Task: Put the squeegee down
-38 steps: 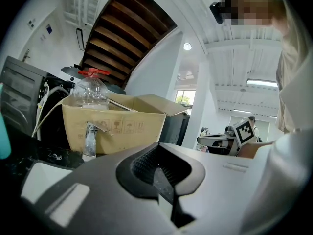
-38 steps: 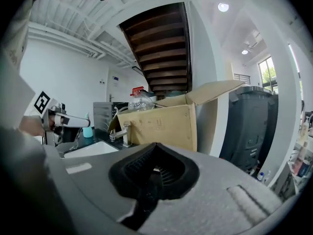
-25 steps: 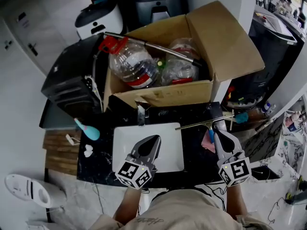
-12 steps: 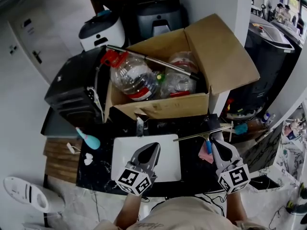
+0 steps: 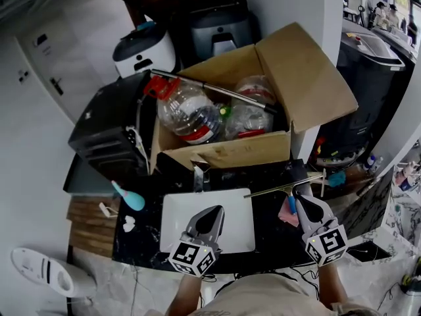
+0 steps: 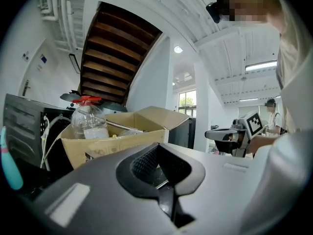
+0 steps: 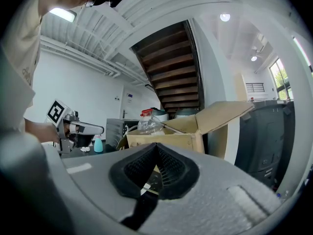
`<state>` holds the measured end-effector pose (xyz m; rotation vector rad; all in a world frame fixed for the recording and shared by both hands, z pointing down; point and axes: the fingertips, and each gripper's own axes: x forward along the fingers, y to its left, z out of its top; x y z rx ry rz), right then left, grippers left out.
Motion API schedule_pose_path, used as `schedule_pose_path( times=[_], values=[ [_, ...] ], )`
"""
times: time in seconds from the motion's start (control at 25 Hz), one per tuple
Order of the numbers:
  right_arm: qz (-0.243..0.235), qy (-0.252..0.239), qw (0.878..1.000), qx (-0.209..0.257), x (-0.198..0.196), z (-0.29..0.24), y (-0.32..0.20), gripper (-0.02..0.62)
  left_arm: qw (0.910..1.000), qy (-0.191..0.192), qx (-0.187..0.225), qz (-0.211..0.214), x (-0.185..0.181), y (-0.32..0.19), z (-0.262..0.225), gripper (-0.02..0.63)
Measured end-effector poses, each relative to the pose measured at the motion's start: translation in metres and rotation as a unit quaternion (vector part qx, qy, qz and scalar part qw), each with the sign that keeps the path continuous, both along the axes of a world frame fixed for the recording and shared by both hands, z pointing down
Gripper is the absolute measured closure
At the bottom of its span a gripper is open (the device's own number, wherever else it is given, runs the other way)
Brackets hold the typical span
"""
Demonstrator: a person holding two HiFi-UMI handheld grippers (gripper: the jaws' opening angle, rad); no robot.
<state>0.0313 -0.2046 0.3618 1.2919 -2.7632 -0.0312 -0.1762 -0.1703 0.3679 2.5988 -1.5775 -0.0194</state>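
Right claw [image 7: 155,145]: pads pressed together, tips meeting, and I saw nothing caught between them. It pointed level over the right part of the dark tabletop [image 5: 270,239]. The squeegee [image 5: 283,188] lay across the tabletop right at that claw's tip. Its long blade ran slantwise, with the left end nearer me than the right. A bit of blue handle showed beside the claw. I could not tell whether claw and squeegee touched. A pink cloth [image 5: 287,217] sat just left of the claw, by the handle.

Left claw [image 6: 157,145]: also pressed together and empty, held level above a white board [image 5: 176,224] lying flat on the tabletop, left of the squeegee. The blade's left end came close to the board's far right corner.

Farther out: an open cardboard box [image 5: 223,153] stood at the tabletop's far edge. It held a clear bottle [image 5: 187,114] with a red cap, and a thin metal rod [image 5: 217,89] lay across its top. A black appliance [image 5: 108,127] stood left of the box. A teal bottle [image 5: 131,198] lay near the board's left side.
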Motion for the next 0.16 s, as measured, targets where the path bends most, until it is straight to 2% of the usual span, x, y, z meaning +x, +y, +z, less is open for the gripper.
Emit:
schedule_pose_path(
  times=[0.16],
  values=[
    [0.012, -0.013, 1.0, 0.004, 0.0047, -0.0027, -0.0031, 0.594, 0.9999, -0.01, -0.006, -0.005, -0.0008, 0.0031, 0.0037, 0.592]
  ],
)
